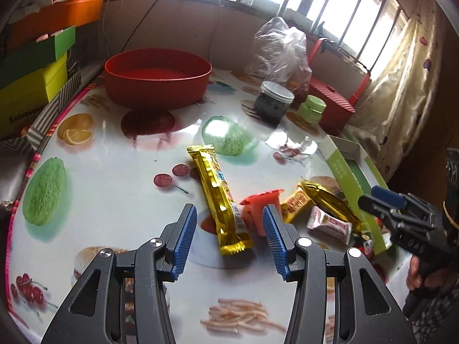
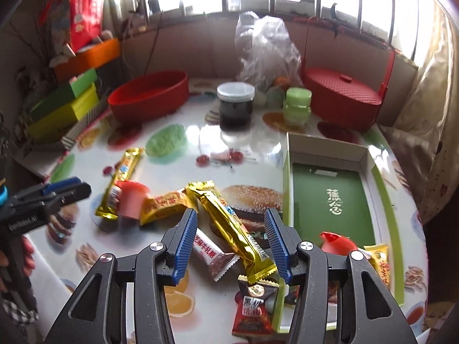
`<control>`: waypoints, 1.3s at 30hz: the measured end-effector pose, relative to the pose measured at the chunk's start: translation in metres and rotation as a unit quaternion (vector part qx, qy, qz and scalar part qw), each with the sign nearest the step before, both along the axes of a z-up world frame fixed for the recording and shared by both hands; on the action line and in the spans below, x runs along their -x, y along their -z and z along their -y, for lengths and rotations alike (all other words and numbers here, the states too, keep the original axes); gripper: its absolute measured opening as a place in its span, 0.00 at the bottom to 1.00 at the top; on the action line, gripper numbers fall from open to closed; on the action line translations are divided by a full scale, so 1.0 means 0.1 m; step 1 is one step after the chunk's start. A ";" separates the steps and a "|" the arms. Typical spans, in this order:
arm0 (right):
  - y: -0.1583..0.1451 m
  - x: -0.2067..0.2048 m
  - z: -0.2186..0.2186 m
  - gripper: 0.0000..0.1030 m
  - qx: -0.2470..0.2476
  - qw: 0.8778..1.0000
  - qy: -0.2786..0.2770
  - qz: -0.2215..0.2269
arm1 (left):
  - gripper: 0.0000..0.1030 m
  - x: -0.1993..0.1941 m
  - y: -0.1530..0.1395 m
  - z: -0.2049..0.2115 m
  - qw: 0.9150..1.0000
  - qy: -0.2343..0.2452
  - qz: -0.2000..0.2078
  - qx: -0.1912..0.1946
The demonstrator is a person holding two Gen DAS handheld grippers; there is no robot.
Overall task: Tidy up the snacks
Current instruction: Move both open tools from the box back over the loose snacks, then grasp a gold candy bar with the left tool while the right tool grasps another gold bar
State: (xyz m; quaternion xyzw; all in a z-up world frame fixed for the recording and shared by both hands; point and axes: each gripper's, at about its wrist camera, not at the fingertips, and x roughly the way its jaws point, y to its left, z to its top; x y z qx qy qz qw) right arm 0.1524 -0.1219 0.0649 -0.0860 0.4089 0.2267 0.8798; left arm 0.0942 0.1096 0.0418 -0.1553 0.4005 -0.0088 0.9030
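Note:
My left gripper [image 1: 229, 215] is open and empty, its jaws either side of the near end of a long gold snack bar [image 1: 219, 197]. A pink jelly cup [image 1: 262, 209] lies just right of that bar. My right gripper [image 2: 231, 219] is open and empty over a second gold bar [image 2: 229, 218], with a white candy [image 2: 210, 253] and a dark red packet [image 2: 252, 306] beneath it. An orange-yellow packet [image 2: 165, 205] lies to the left. The first gold bar [image 2: 120, 183] and pink cup [image 2: 130, 202] also show there. An empty red tub [image 1: 157, 76] stands at the back.
An open green box [image 2: 330, 197] lies right of the snacks, with a red cup [image 2: 334, 242] and a yellow packet [image 2: 380, 261] at its near edge. A dark jar [image 2: 235, 106], green jar [image 2: 297, 106], plastic bag [image 2: 265, 51] and red basket [image 2: 344, 97] stand behind. Stacked boxes [image 1: 34, 68] line the left.

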 end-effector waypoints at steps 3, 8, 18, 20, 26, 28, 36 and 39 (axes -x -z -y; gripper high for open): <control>0.09 -0.04 -0.06 0.48 0.018 1.000 -0.011 0.000 | 0.48 -0.12 0.08 -0.02 1.000 -0.003 -0.015 -0.007; 0.17 -0.14 -0.11 0.47 0.036 0.999 -0.016 -0.001 | 0.48 -0.32 0.20 -0.05 0.999 -0.006 -0.039 -0.001; 0.36 -0.26 -0.29 0.45 0.060 0.997 -0.037 -0.010 | 0.48 -0.48 0.28 -0.04 0.999 -0.013 -0.047 -0.004; 0.39 -0.27 -0.30 0.43 0.060 0.997 -0.036 -0.013 | 0.48 -0.52 0.32 -0.05 0.998 -0.015 -0.055 -0.008; 0.47 -0.30 -0.32 0.35 0.061 0.997 -0.036 -0.023 | 0.48 -0.56 0.32 0.03 0.997 -0.013 -0.053 -0.051; 0.49 -0.29 -0.33 0.33 0.063 0.997 -0.036 -0.022 | 0.48 -0.57 0.33 0.07 0.997 -0.002 -0.052 -0.055; 0.49 -0.27 -0.34 0.27 0.060 0.997 -0.033 -0.019 | 0.48 -0.55 0.34 0.07 0.997 -0.008 -0.048 -0.056; 0.49 -0.27 -0.34 0.25 0.057 0.998 -0.030 -0.019 | 0.47 -0.54 0.35 0.08 0.997 -0.006 -0.049 -0.064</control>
